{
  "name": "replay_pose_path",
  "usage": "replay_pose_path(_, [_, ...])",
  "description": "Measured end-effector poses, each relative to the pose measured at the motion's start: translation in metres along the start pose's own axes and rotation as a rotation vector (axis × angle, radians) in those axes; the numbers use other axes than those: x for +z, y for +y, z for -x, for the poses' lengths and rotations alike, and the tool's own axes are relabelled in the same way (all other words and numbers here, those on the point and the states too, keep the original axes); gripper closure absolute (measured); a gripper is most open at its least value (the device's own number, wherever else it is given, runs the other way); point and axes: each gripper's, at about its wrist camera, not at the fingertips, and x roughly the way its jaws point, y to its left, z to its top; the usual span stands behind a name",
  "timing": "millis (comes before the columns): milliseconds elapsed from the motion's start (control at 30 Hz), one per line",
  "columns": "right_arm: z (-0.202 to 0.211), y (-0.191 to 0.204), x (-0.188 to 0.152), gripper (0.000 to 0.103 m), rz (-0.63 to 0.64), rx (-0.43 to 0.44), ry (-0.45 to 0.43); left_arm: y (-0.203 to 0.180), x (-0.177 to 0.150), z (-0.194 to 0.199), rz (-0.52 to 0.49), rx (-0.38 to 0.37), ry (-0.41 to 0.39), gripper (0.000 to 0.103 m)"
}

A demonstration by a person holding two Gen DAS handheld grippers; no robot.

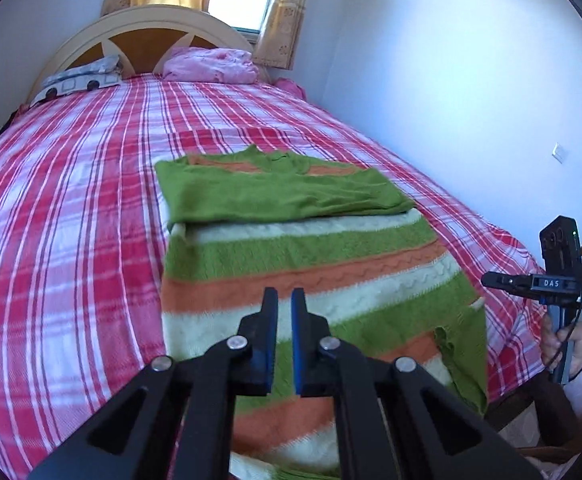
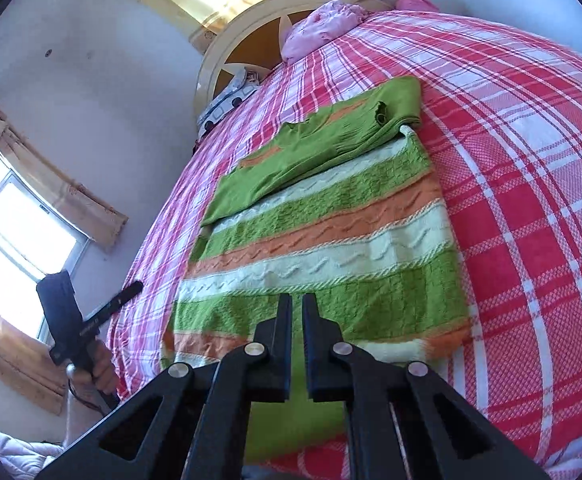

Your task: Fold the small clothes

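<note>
Sweater (image 1: 311,280) striped green, orange and cream with plain green sleeves; bedspread (image 1: 71,200) red-pink-white plaid; pillow (image 1: 211,65) pink; curtains (image 1: 279,20) yellow; grippers (image 1: 284,300) black.
</note>
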Motion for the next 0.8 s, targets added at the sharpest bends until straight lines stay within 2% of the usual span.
replay_pose_path(100, [-0.004,-0.008,-0.008,0.098,0.004,-0.038,0.006,0.005,-0.002,0.006,-0.063,-0.008,0.043,0.079])
replay_pose_path(167, [-0.005,-0.005,-0.013,0.098,0.013,-0.014,0.020,0.006,-0.012,0.017,-0.141,0.008,0.054,0.049])
replay_pose_path(233, [-0.008,0.004,-0.017,0.098,0.028,0.005,0.039,0.002,-0.021,0.025,-0.217,0.032,0.064,0.036])
replay_pose_path(267, [-0.009,0.008,-0.018,0.098,0.027,0.032,0.045,0.001,-0.026,0.030,-0.257,0.039,0.073,0.033])
replay_pose_path(367, [-0.023,0.028,-0.022,0.097,0.010,0.161,0.097,0.004,-0.038,0.044,-0.311,0.053,0.094,0.029])
replay_pose_path(433, [-0.042,0.051,-0.033,0.082,0.040,0.237,0.151,0.010,-0.043,0.051,-0.297,0.071,0.086,0.028])
replay_pose_path(467, [-0.054,0.067,-0.041,0.050,0.067,0.268,0.189,0.014,-0.046,0.054,-0.285,0.077,0.082,0.028])
replay_pose_path(500, [-0.067,0.082,-0.051,0.024,0.094,0.298,0.221,0.018,-0.048,0.057,-0.276,0.080,0.082,0.028])
replay_pose_path(567, [-0.096,0.114,-0.072,0.023,0.153,0.354,0.311,0.023,-0.050,0.060,-0.267,0.084,0.086,0.028])
replay_pose_path(733, [-0.145,0.167,-0.101,0.025,0.336,0.353,0.433,0.024,-0.057,0.074,-0.335,0.106,0.080,0.028])
replay_pose_path(767, [-0.152,0.178,-0.109,0.029,0.380,0.358,0.464,0.022,-0.059,0.076,-0.363,0.105,0.077,0.028])
replay_pose_path(800, [-0.157,0.186,-0.118,0.038,0.428,0.354,0.492,0.019,-0.060,0.079,-0.399,0.104,0.072,0.028])
